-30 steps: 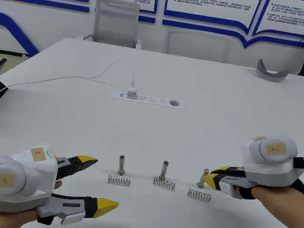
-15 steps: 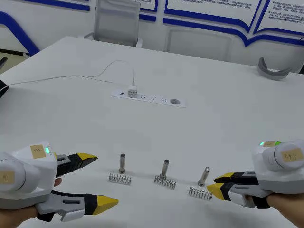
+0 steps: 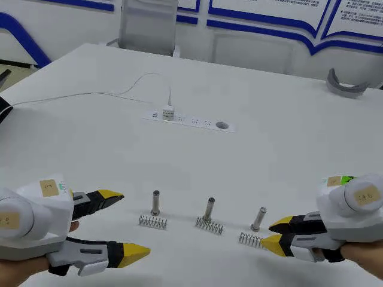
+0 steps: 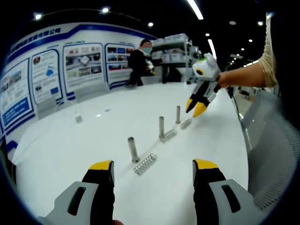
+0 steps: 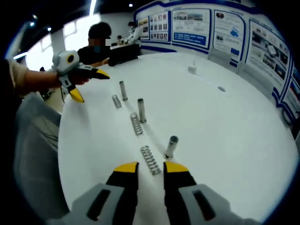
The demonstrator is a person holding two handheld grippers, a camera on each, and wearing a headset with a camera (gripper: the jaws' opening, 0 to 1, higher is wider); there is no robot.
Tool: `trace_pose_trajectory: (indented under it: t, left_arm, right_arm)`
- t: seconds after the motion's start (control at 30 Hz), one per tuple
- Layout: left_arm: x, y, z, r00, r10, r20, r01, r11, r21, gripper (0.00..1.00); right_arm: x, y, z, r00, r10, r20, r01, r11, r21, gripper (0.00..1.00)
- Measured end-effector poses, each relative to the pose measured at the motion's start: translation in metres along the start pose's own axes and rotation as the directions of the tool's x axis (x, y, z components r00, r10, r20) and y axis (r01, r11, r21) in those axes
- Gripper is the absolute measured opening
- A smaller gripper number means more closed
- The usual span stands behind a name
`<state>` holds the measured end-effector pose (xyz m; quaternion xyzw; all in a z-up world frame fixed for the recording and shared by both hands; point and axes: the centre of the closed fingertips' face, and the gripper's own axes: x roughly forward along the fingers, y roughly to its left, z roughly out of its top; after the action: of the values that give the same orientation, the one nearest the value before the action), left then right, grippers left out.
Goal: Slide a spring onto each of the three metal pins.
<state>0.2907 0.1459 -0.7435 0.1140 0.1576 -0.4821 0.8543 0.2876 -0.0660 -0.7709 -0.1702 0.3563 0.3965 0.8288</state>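
Three upright grey metal pins [image 3: 209, 208], silvery coil springs [image 3: 209, 225] lying alongside

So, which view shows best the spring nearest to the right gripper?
The right gripper view: the spring lies large, just ahead of the right gripper, coils distinct. The head view shows it small; the left gripper view, tiny beside the far pin.

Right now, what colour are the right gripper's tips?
Yellow; the right gripper shows it best in the right gripper view.
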Motion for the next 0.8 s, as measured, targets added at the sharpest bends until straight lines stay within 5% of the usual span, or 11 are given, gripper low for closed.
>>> trace_pose_trajectory:
  t: [0.4,0.8]
  left_arm:
    - [0.001,-0.001,0.001,1.0000,-0.003,-0.001,0.003,1.000,0.003,0.69]
    - [-0.002,0.002,-0.002,1.0000,0.000,-0.004,0.000,1.000,-0.001,0.69]
  right_arm:
    - [0.011,0.002,-0.012,0.9960,0.033,-0.084,-0.042,0.993,-0.111,0.22]
    - [0.022,-0.001,-0.020,0.9903,0.052,-0.129,-0.069,0.989,-0.129,0.18]
